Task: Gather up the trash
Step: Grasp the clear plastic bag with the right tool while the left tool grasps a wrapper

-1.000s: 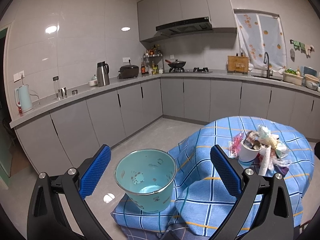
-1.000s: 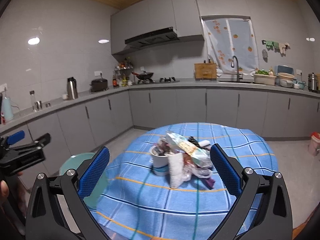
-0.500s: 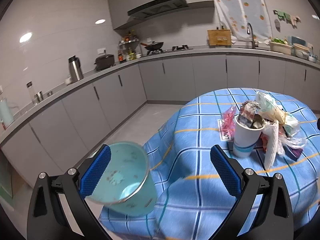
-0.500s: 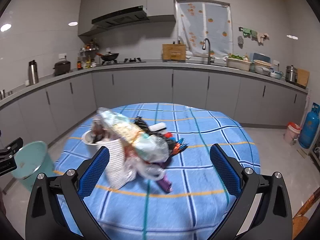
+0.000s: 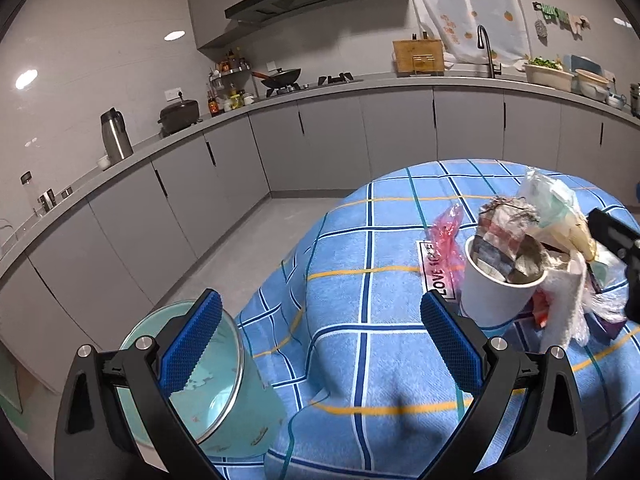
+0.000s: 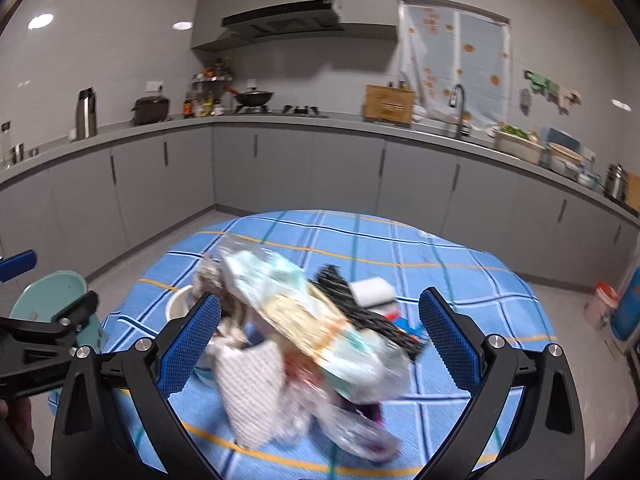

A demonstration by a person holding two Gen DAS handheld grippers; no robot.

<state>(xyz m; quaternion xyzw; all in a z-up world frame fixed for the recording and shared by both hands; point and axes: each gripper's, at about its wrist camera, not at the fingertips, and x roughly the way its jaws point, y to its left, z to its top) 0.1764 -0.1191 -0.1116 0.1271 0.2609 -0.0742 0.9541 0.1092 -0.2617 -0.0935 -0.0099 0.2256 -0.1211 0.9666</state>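
Approach stage, judging by the layout: nothing picked up yet, both tongs spread wide and empty.

Left wrist view, lower left of frame: teal bin (image 5: 208, 392) tipped at an angle, its open mouth partly behind the left blue pad of the left gripper (image 5: 320, 344). Whether that pad touches the rim cannot be told. Lower centre: blue checked tablecloth (image 5: 360, 248) draped over a round table, its edge hanging down beside the bin. Right of centre: white paper cup (image 5: 496, 296) stuffed with wrappers, a pink plastic bag (image 5: 446, 236) just behind it, a white napkin and clear film hanging at its right side. Far right edge: black tip of the other tool.

Right wrist view, blurred by motion. Lower left: the bin again and the black frame of the left tool. Centre: trash pile (image 6: 304, 336) lying between the open pads of the right gripper (image 6: 320, 344), not clamped. Just behind the pile: white sponge-like block (image 6: 372, 291) and a black comb-like item.

Next move, likely: lowering the right tongs over a piece of the pile, closing, then carrying it leftward to the bin. Needs a firm pinch, since loose film and napkin look floppy and apt to slip or drag neighbours.

Room, upper half of both views: grey kitchen cabinets (image 5: 192, 200) under a long counter, kettle and cooker at left, wok on stove at centre, sink and curtained window at right.
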